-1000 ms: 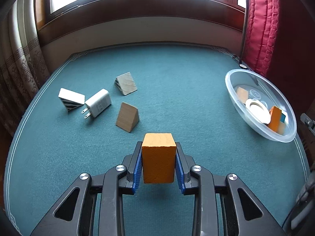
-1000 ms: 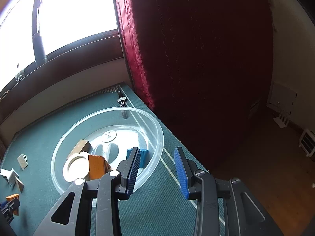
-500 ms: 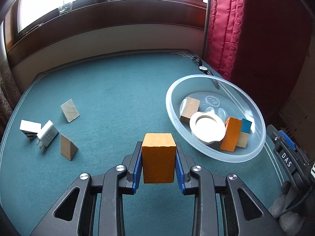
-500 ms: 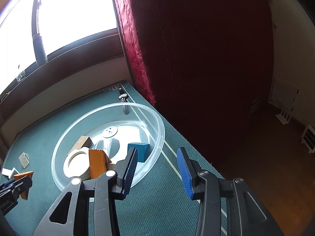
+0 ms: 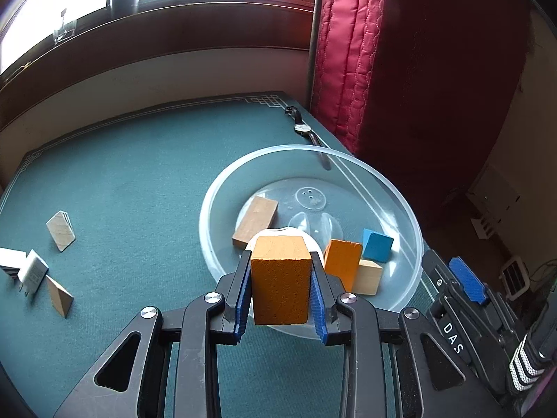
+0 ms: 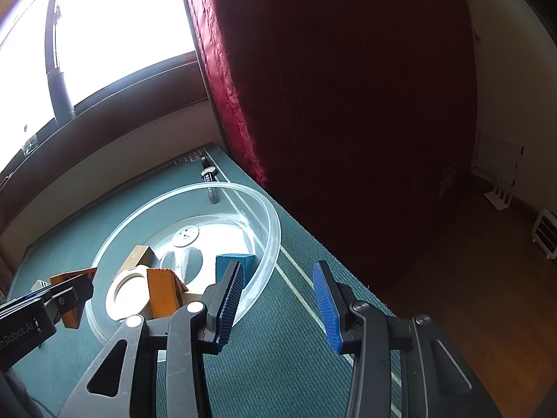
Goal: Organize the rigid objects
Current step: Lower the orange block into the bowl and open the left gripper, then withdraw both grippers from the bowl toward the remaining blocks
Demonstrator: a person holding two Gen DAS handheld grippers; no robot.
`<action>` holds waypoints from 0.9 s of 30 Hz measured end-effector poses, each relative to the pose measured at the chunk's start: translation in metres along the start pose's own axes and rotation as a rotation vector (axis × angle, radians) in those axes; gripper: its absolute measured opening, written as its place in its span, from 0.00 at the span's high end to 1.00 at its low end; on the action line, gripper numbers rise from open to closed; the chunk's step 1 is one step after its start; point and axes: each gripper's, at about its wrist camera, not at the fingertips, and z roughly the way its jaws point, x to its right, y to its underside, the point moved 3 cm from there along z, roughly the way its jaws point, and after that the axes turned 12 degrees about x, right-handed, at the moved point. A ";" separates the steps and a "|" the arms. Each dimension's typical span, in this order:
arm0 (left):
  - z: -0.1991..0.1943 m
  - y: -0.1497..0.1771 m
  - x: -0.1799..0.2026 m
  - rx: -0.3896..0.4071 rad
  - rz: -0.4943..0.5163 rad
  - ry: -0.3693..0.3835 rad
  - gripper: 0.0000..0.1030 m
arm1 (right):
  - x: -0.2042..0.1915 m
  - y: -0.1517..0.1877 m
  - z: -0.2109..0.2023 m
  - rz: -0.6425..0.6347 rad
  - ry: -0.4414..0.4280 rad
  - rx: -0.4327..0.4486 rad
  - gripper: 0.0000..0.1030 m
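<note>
Orange painted wooden block (image 5: 280, 280) sits at lower centre of the frame, clamped on its flat sides by my left gripper (image 5: 280, 299) over the clear plastic bowl (image 5: 400, 195). I judge it light, stiff, not slippery. My right gripper (image 6: 276, 304) is empty, jaws apart.

Orange block (image 5: 280, 280): upright, clamped between blue pads, held above near rim of clear bowl (image 5: 222, 188). Bowl on green mat, near its right edge. Inside: tan block (image 5: 255, 220) lying flat, white ring (image 6: 127, 292), second orange block (image 5: 342, 266) standing, pale cube (image 5: 369, 277) touching it, blue cube (image 5: 377, 245) just behind. Left on mat, well apart from bowl: two wooden wedges (image 5: 61, 230) (image 5: 60, 295), white charger (image 5: 33, 272), striped white box (image 5: 8, 259) at the frame's edge.
</note>
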 end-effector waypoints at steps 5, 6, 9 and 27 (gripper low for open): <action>0.002 0.008 -0.001 -0.001 -0.007 0.005 0.48 | 0.000 0.000 0.000 0.001 -0.002 -0.003 0.57; 0.001 0.010 -0.004 -0.001 -0.013 -0.002 0.48 | 0.000 0.000 0.001 0.001 -0.002 -0.003 0.57; -0.002 0.014 -0.011 0.002 -0.017 -0.024 0.48 | 0.000 0.000 0.001 0.001 -0.001 -0.002 0.57; -0.009 0.032 -0.031 -0.014 -0.020 -0.083 0.48 | 0.002 0.000 -0.002 -0.004 0.001 0.012 0.57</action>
